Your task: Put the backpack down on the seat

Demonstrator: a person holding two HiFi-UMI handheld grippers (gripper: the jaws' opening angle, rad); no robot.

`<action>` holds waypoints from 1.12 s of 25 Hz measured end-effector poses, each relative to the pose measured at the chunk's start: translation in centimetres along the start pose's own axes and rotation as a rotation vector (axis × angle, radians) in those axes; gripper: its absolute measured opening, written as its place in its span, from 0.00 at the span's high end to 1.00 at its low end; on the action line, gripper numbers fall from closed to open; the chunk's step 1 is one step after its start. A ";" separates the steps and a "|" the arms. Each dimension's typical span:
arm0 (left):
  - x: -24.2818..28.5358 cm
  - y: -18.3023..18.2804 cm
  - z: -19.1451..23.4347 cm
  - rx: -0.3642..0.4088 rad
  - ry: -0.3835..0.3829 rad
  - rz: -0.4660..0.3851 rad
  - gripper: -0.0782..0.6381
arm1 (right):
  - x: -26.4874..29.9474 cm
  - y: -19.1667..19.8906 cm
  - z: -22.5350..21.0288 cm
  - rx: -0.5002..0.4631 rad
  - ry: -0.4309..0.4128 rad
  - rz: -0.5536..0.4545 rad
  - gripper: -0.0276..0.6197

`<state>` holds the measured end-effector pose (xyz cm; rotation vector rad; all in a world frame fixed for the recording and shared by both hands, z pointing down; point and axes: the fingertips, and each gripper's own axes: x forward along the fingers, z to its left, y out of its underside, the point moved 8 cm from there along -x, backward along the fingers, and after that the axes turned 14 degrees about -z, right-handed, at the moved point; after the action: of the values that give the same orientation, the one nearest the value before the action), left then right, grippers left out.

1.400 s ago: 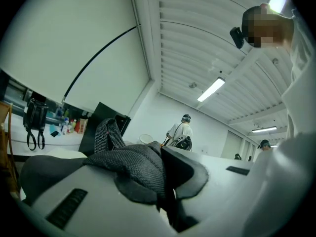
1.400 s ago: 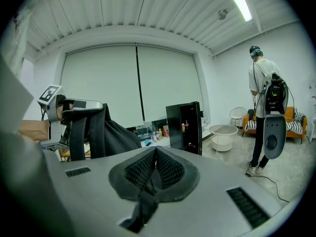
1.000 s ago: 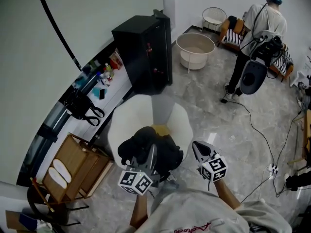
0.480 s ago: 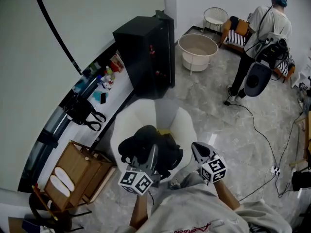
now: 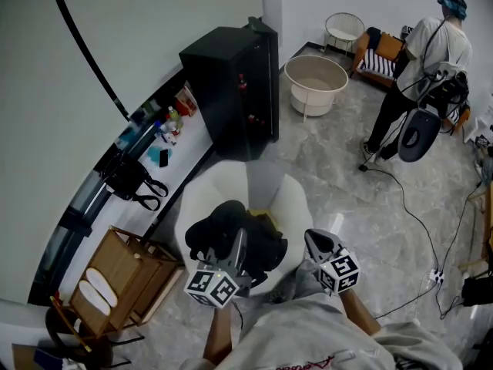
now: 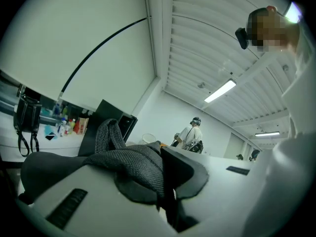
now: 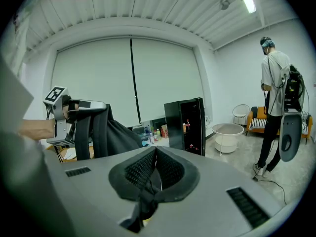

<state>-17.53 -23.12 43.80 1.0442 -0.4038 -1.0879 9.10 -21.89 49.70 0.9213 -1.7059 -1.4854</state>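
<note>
The black backpack [image 5: 231,237] hangs over the white round seat [image 5: 208,191] in the head view. My left gripper [image 5: 240,241] is shut on its grey woven strap [image 6: 138,164], which fills the jaws in the left gripper view. My right gripper [image 5: 310,237] is just right of the bag, its jaws shut. In the right gripper view a thin dark strap [image 7: 143,206] is pinched low between the right gripper's [image 7: 155,169] pads. That view also shows the backpack [image 7: 113,135] hanging at the left from the left gripper [image 7: 96,105].
A black cabinet [image 5: 231,83] stands behind the seat, beside a counter with bottles [image 5: 166,126]. A wooden crate [image 5: 127,264] is to the left. A white round tub table [image 5: 312,79] and a standing person [image 5: 427,60] are at the back right. Cables [image 5: 416,222] cross the floor.
Both grippers and the backpack have moved a little further over the seat. The person at the back has stepped to the right.
</note>
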 end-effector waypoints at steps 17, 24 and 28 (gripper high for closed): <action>5.6 2.6 1.1 -0.043 -0.057 -0.003 0.82 | 4.8 -0.9 -6.9 0.001 -0.045 -0.009 0.91; 6.8 4.1 1.6 -0.068 -0.064 0.035 0.82 | 4.0 0.4 -8.0 0.025 -0.034 0.038 0.91; 6.8 4.8 1.8 -0.057 -0.081 0.063 0.82 | 3.7 1.3 -8.4 0.041 -0.037 0.078 0.91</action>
<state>-13.19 -29.52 47.38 0.9335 -0.4646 -1.0818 14.24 -29.20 52.07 0.8443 -1.7848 -1.4293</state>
